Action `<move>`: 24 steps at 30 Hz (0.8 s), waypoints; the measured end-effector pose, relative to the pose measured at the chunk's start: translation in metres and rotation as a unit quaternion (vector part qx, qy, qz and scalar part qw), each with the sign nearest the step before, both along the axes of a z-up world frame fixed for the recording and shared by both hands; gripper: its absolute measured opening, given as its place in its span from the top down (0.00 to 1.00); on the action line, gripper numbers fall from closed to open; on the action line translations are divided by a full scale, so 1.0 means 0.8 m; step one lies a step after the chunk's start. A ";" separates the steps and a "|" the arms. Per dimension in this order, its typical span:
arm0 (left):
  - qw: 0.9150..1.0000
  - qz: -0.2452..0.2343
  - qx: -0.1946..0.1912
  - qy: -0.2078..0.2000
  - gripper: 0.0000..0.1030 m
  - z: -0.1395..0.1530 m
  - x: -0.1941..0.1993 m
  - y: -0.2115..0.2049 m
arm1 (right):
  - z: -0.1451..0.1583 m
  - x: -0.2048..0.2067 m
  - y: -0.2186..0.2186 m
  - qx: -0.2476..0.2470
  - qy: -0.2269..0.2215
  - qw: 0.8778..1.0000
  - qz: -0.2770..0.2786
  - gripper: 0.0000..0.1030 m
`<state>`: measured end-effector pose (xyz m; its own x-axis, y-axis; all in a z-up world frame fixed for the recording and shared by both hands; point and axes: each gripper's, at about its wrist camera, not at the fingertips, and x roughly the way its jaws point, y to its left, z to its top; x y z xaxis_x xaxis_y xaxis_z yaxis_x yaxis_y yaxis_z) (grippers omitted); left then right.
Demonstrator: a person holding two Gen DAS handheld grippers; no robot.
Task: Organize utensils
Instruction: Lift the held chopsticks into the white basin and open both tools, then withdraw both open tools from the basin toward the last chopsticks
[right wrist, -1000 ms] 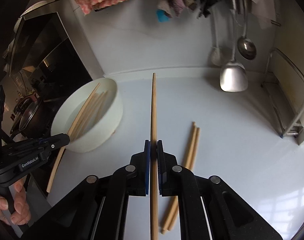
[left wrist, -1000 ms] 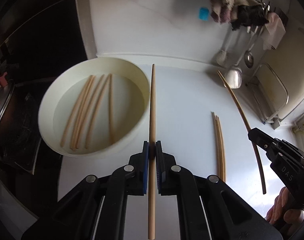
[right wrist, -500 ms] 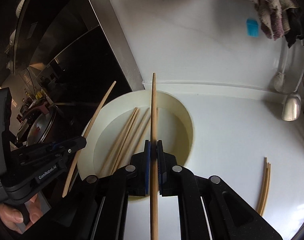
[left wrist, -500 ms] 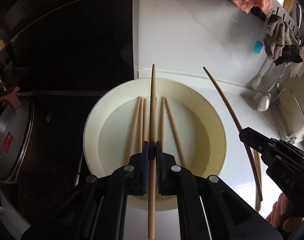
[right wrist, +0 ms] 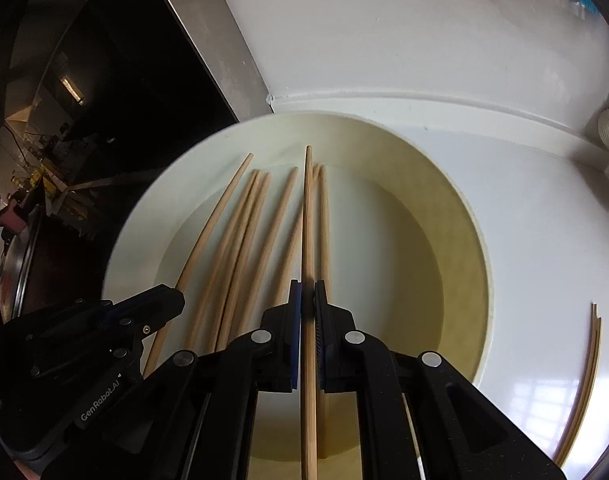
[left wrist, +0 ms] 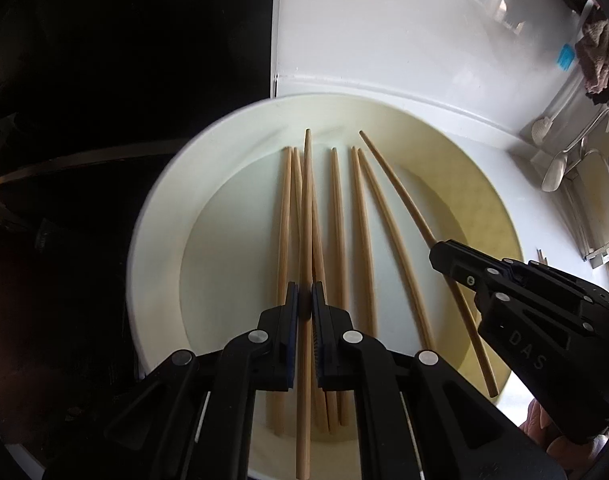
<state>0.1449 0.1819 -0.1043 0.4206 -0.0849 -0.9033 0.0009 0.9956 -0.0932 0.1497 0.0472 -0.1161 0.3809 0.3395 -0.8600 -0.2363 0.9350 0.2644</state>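
A round cream basin [left wrist: 160,216] [right wrist: 456,208] on the white counter holds several loose wooden chopsticks [left wrist: 362,236] [right wrist: 264,236]. My left gripper [left wrist: 304,300] is shut on a chopstick [left wrist: 306,200] and holds it low over the basin, pointing away from me. My right gripper [right wrist: 307,300] is shut on another chopstick [right wrist: 308,208], also low over the basin. In the left wrist view the right gripper [left wrist: 440,250] shows at the right with its chopstick [left wrist: 400,190]. In the right wrist view the left gripper [right wrist: 172,300] shows at the left with its chopstick [right wrist: 220,208].
A few more chopsticks [right wrist: 584,388] lie on the white counter [right wrist: 544,240] right of the basin. A dark stove area [left wrist: 104,80] lies to the left. Ladles [left wrist: 556,168] and cloths [left wrist: 596,60] hang at the far right wall.
Both grippers have moved left from the counter to over the basin and come down close to it, each still holding its chopstick.
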 end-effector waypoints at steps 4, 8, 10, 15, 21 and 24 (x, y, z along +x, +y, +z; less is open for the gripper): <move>1.000 -0.002 -0.002 0.016 0.93 -0.016 0.011 0.000 | -0.018 0.010 0.004 -0.013 0.025 1.000 -0.007 0.94; 1.000 0.002 -0.006 0.026 0.93 -0.028 0.019 0.003 | -0.028 0.015 0.007 -0.020 0.033 0.999 -0.004 0.94; 1.000 0.006 -0.006 0.030 0.90 -0.032 0.019 0.004 | -0.032 0.017 0.007 -0.021 0.038 0.999 -0.003 0.94; 1.000 0.016 0.000 0.024 0.64 -0.029 0.017 0.011 | -0.032 0.019 0.006 -0.025 0.035 0.999 -0.006 0.91; 1.000 0.026 0.007 -0.001 0.32 -0.010 0.008 0.017 | -0.019 0.009 -0.006 -0.024 0.024 0.999 -0.014 0.83; 1.000 0.021 0.018 -0.013 0.30 0.002 0.001 0.017 | -0.006 -0.002 -0.011 -0.021 0.008 1.000 -0.016 0.73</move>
<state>0.1460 0.1953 -0.1025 0.4459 -0.0334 -0.8945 -0.0393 0.9976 -0.0569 0.1481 0.0381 -0.1211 0.3776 0.2900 -0.8794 -0.2020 0.9526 0.2274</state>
